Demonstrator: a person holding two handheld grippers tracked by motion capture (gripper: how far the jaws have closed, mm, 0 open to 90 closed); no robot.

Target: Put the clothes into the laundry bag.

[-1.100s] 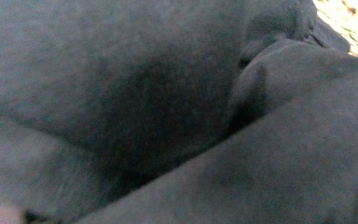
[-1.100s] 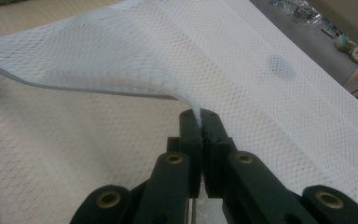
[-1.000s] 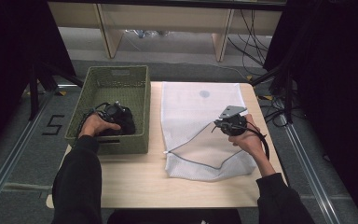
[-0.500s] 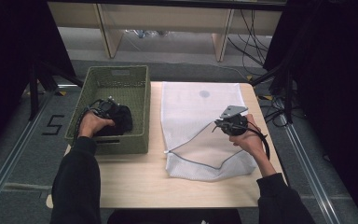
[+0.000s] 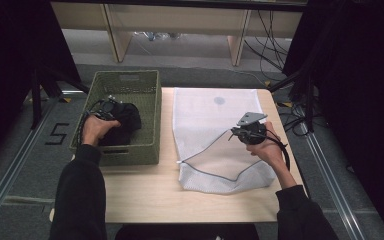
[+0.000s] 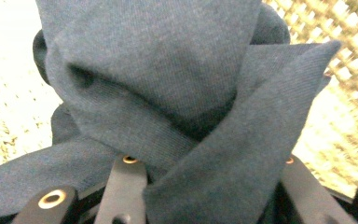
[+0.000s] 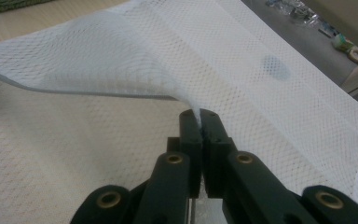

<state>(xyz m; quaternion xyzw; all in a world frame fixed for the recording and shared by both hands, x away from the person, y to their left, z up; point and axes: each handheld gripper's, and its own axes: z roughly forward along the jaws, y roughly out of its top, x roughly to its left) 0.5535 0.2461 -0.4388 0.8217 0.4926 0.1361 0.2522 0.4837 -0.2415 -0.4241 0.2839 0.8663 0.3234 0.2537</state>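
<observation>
high view: spanning the middle, wooden table [image 5: 145, 195], bearing everything within reach of both forearms. lying flat at about 2 o'clock of the table's centre, white mesh laundry bag [image 5: 215, 125], mouth turned toward the person, seemingly for easy loading. sitting at 10 o'clock, just beside the bag, green woven basket [image 5: 150, 100], holding the dark garment [image 5: 125, 117]. bunching up inside the basket, garment caught by the left gripper [image 5: 111, 106], jaws having just been closing with cloth between them, now grasping a thick fold, likely for lifting toward the bag. pinching the upper edge of the bag's mouth at 3 o'clock, right gripper [image 5: 241, 132], clenched tight on mesh, raising that layer and probably keeping the opening gaping for the garment.
</observation>
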